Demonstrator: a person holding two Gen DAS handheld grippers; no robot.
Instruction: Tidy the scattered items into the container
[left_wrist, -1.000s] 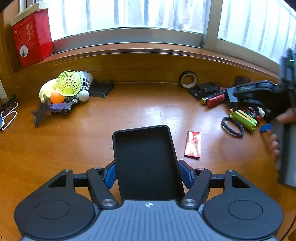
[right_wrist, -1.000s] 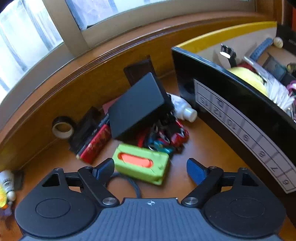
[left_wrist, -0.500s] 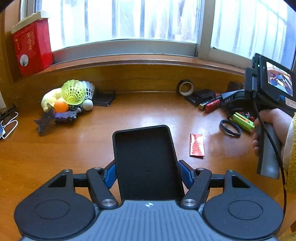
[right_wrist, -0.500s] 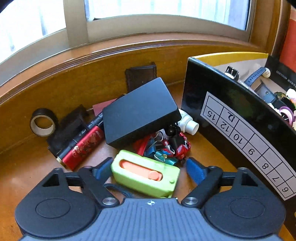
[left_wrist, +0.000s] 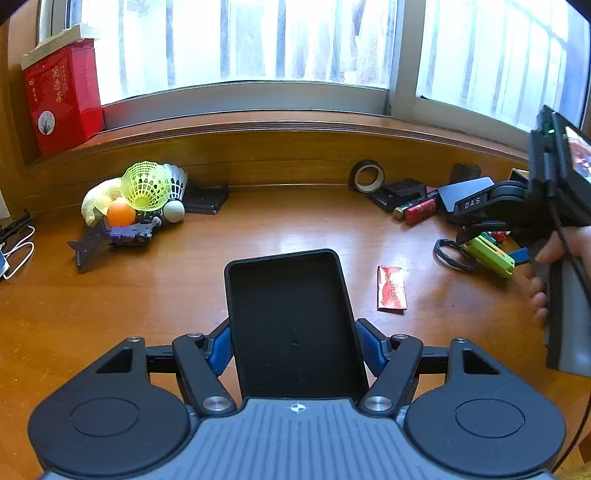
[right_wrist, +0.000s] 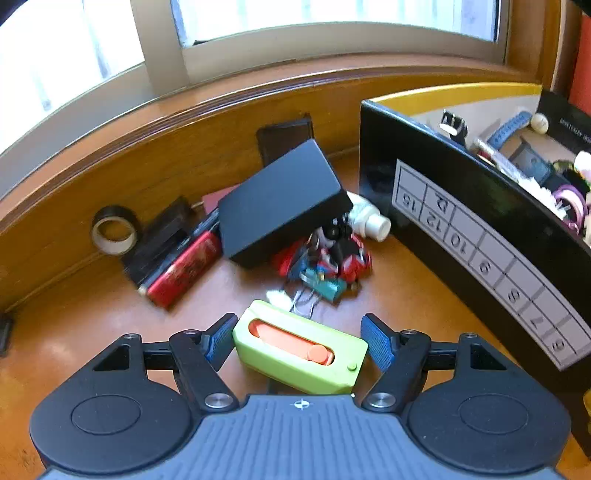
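Left wrist view. The left gripper is clamped on a black tray: both blue pads press the tray's long sides at its near half, and the open tray runs away from the camera over the wooden table. Just right of the tray lies a red packet. At far left sits a pile with a yellow shuttlecock, an orange ball, a white ball and a purple toy. A red box stands on the sill. At far right are a tape roll and a red tube. The right gripper, held by a hand, reaches down over a green case beside a black loop.

Right wrist view. The right gripper straddles the green case, which lies slantwise on the table between the pads. The jaws are closing; the left pad is at the case's left end, while a narrow gap shows at the right pad, so no grip is made. Beyond the case lie a heap of clips, a black box tilted on it, a white bottle, the red tube and the tape roll. At right stands the container, black-walled with a numbered label, already holding items.
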